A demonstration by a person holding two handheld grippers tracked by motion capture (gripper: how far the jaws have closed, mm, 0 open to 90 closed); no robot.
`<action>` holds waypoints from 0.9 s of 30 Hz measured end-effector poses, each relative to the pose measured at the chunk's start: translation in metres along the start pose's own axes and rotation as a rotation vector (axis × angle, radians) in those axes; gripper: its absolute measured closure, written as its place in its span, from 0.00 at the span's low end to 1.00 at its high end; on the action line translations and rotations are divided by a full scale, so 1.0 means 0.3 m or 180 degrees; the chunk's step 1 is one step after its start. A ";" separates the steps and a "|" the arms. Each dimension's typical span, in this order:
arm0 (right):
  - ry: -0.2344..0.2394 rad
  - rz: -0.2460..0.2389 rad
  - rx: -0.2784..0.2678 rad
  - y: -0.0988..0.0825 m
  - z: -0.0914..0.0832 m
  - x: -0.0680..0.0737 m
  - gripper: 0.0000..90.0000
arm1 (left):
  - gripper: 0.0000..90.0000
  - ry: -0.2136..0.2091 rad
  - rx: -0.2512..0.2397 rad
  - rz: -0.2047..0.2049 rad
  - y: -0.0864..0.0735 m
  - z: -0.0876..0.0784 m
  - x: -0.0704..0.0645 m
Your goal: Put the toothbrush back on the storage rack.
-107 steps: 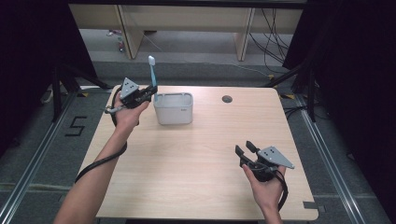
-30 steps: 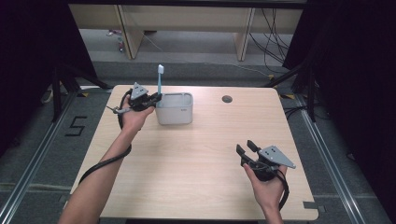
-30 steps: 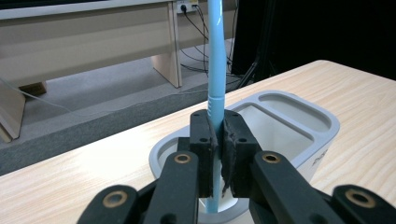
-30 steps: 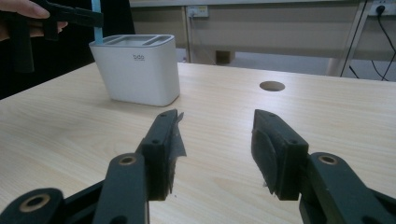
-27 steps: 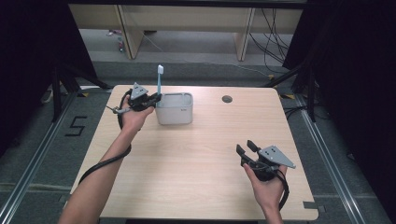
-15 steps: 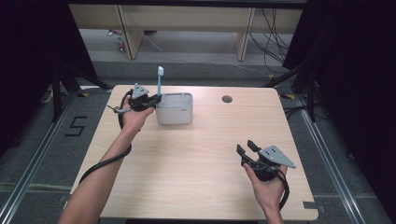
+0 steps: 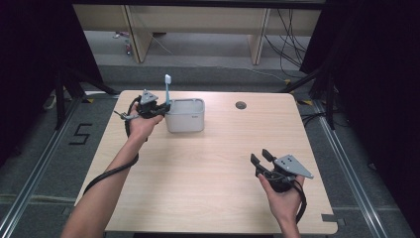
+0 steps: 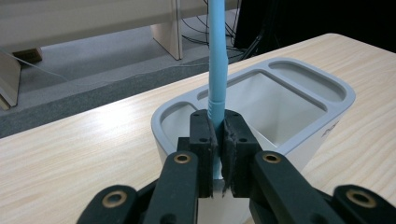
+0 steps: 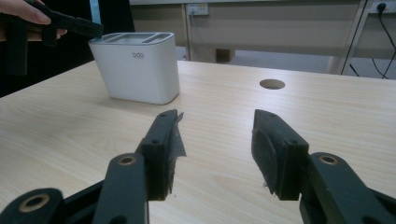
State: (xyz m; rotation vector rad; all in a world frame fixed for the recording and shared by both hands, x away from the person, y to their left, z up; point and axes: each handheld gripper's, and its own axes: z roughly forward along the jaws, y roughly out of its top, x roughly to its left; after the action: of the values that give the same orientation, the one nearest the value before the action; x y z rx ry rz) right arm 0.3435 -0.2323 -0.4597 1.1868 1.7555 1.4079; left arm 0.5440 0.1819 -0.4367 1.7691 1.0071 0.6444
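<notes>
We're pinching a light blue toothbrush [image 8: 216, 56] in our left gripper [image 8: 217, 140], jaws clamped tight on its handle, holding it upright right over the near-left slot of the white holder [image 7: 185, 116], brush head pointing up. Our right gripper [image 9: 215, 140] is sitting with its jaws spread wide and nothing in them, well away from the holder toward the table's [image 7: 198, 168] front right corner.
</notes>
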 end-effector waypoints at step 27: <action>0.0006 0.0032 0.0031 0.006 -0.010 -0.010 0.57 | 0.45 -0.0081 0.0097 -0.0238 -0.061 -0.125 -0.027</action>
State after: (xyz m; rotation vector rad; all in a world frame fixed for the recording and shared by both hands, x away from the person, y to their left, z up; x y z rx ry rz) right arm 0.3425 -0.2361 -0.4572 1.2014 1.7618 1.4085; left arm 0.5042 0.1966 -0.4387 1.7532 1.0655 0.5613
